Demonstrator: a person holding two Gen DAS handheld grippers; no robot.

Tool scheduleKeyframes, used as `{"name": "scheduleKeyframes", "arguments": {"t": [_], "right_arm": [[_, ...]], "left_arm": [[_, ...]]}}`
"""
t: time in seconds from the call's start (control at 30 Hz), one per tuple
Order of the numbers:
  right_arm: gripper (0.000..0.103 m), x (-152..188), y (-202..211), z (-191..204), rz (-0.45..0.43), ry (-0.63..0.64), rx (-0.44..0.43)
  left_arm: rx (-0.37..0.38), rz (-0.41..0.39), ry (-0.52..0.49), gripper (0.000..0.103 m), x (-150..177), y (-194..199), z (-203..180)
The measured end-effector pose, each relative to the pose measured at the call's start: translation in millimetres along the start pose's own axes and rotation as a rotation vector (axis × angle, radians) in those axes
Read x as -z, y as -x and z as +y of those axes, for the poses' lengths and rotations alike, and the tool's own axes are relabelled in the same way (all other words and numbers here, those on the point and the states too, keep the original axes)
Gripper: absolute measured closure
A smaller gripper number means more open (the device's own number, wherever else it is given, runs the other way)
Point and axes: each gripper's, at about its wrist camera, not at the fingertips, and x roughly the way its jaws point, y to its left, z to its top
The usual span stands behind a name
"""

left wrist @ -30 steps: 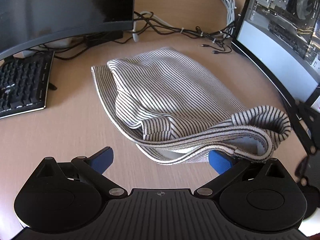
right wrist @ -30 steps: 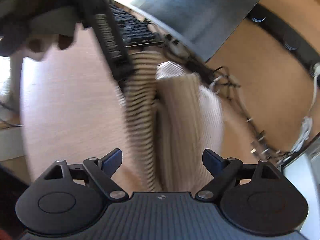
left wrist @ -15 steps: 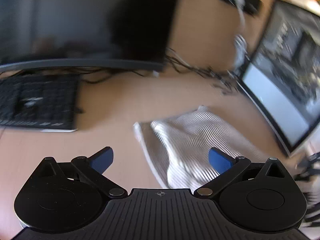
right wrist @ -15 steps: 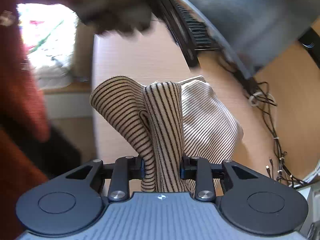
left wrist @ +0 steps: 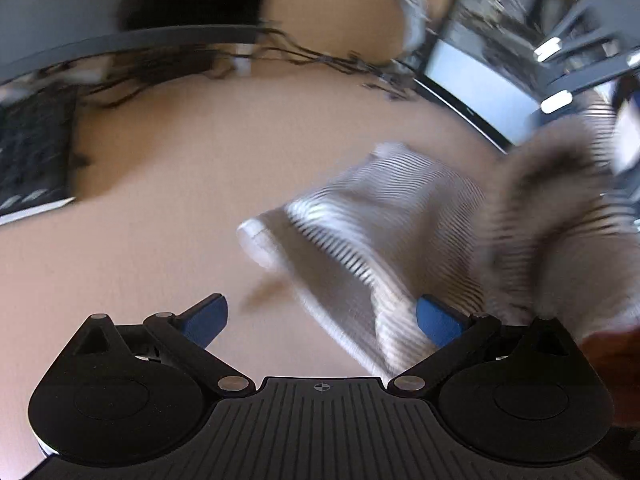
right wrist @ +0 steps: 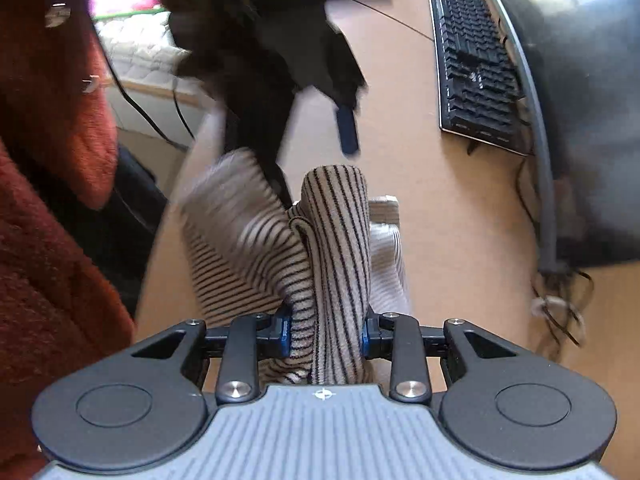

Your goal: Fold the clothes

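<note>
Folding barely begun: right hand-held gripper (right wrist: pixel 324 338) clamps the striped garment's (right wrist: pixel 336 240) bunched edge, lifted off the counter (right wrist: pixel 460 240); left hand-held gripper (left wrist: pixel 322 316) gapes wide and empty, the rest lying loose at its two o'clock.

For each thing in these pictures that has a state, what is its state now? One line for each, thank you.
Striped garment: bunched, one part pinched and lifted, the rest on the desk.
Right gripper: jaws shut on the striped garment.
Left gripper: jaws open, nothing between the pads; garment edge lies beside one finger.
Monitor: screen dark.
Keyboard: flat on the desk, untouched.
</note>
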Motion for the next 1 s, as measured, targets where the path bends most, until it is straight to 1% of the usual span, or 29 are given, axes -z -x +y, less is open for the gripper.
{"name": "scheduleKeyframes", "arguments": {"t": [0.07, 0.13, 0.17, 0.2, 0.23, 0.3, 0.33, 0.4, 0.5, 0.53, 0.57, 0.6, 0.63, 0.73, 0.8, 0.87, 0.93, 1.0], "right_arm": [[0.072, 1.4, -28.4, -18.6, 0.012, -0.035, -0.017], [0.069, 5.9, -45.0, -33.3, 0.004, -0.084, -0.03], [0.063, 8.0, -47.9, -38.1, -0.003, -0.118, -0.032], [0.054, 9.9, -46.8, -40.6, -0.01, -0.159, -0.029], [0.049, 12.4, -44.7, -43.1, -0.016, -0.202, -0.016], [0.04, 18.5, -37.4, -46.5, -0.021, -0.289, 0.035], [0.036, 22.0, -32.2, -46.5, -0.021, -0.325, 0.063], [0.025, 29.6, -21.4, -44.6, -0.019, -0.394, 0.124], [0.018, 44.5, -2.1, -33.1, -0.016, -0.494, 0.226], [0.016, 51.1, 6.4, -28.7, -0.025, -0.544, 0.256], [0.011, 58.5, 14.9, -24.5, -0.039, -0.6, 0.288], [0.003, 65.6, 21.9, -21.0, -0.057, -0.652, 0.322], [0.001, 72.8, 27.7, -17.7, -0.076, -0.701, 0.362], [0.0, 97.7, 27.8, -18.9, -0.117, -0.859, 0.483], [0.0, 116.1, 18.8, -21.3, -0.121, -0.979, 0.551], [0.0, 132.9, -12.8, -28.6, -0.066, -1.08, 0.566], [0.0, 145.4, -40.8, -29.2, -0.024, -1.127, 0.558], [0.0, 158.7, -53.1, -24.5, -0.061, -1.218, 0.539]], "left_arm": [[0.0, -0.019, 0.037, 0.0, 5.1, 15.7, 14.4], [-0.002, -0.041, 0.05, 0.0, 5.4, 31.0, 23.8], [0.006, -0.055, 0.05, 0.0, 3.3, 37.8, 25.7], [0.029, -0.069, 0.045, 0.0, -0.7, 43.6, 25.3], [0.054, -0.083, 0.038, 0.0, -5.0, 49.2, 24.7], [0.131, -0.116, 0.0, 0.0, -14.9, 56.8, 16.9], [0.172, -0.13, -0.027, 0.0, -19.6, 59.1, 11.3], [0.248, -0.135, -0.077, 0.0, -28.3, 53.1, -3.1], [0.26, -0.091, -0.164, 0.0, -35.9, 27.3, -20.6], [0.23, -0.078, -0.177, 0.0, -39.3, 17.6, -23.6], [0.195, -0.064, -0.188, 0.0, -42.8, 7.7, -26.0], [0.161, -0.051, -0.198, 0.0, -46.3, -2.2, -28.4], [0.128, -0.049, -0.19, 0.0, -50.5, -8.7, -27.1], [0.049, -0.053, -0.181, 0.0, -62.5, -19.7, -20.4], [0.007, -0.049, -0.181, 0.0, -69.8, -24.6, -18.0], [-0.019, -0.025, -0.187, 0.0, -75.9, -30.9, -19.6], [-0.039, 0.003, -0.25, 0.0, -78.1, -38.0, -26.7], [-0.066, 0.019, -0.29, 0.0, -83.4, -44.9, -28.4]]}}
